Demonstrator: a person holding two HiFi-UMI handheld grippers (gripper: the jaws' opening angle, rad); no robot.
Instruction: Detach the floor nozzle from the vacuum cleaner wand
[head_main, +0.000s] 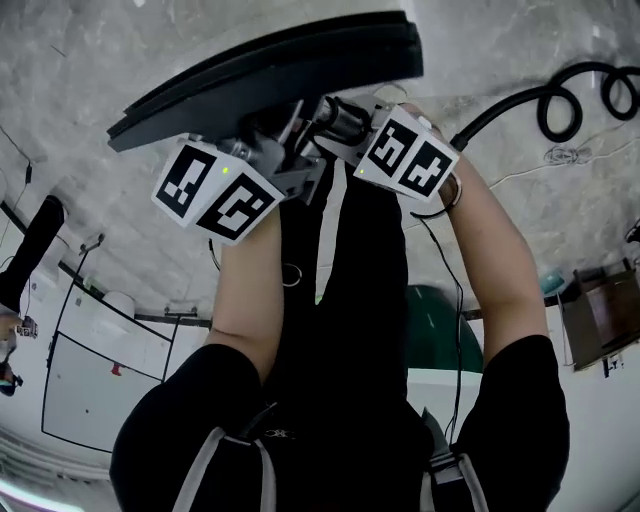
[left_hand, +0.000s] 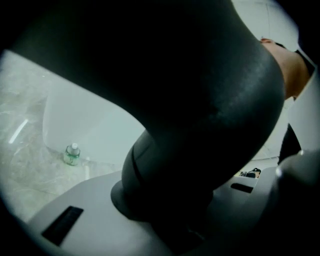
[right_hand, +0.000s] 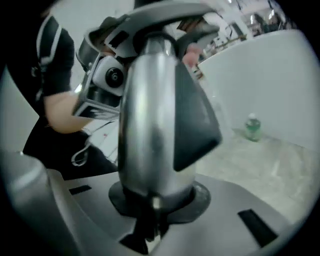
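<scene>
The black floor nozzle (head_main: 270, 70) is held up off the floor, its long flat head tilted across the top of the head view. My left gripper (head_main: 285, 135) is shut on the nozzle's dark curved neck (left_hand: 200, 125), which fills the left gripper view between the grey jaws. My right gripper (head_main: 335, 120) is shut on the silver wand (right_hand: 150, 125), just beside the left one. A dark plastic clip (right_hand: 195, 120) sits on the wand's side. The wand's end still meets the nozzle's neck between the two marker cubes.
A black hose (head_main: 560, 100) loops on the pale stone floor at the upper right. A small water bottle (left_hand: 72, 154) stands by a white wall. A brown box (head_main: 600, 310) and a green object (head_main: 440, 325) lie near my legs.
</scene>
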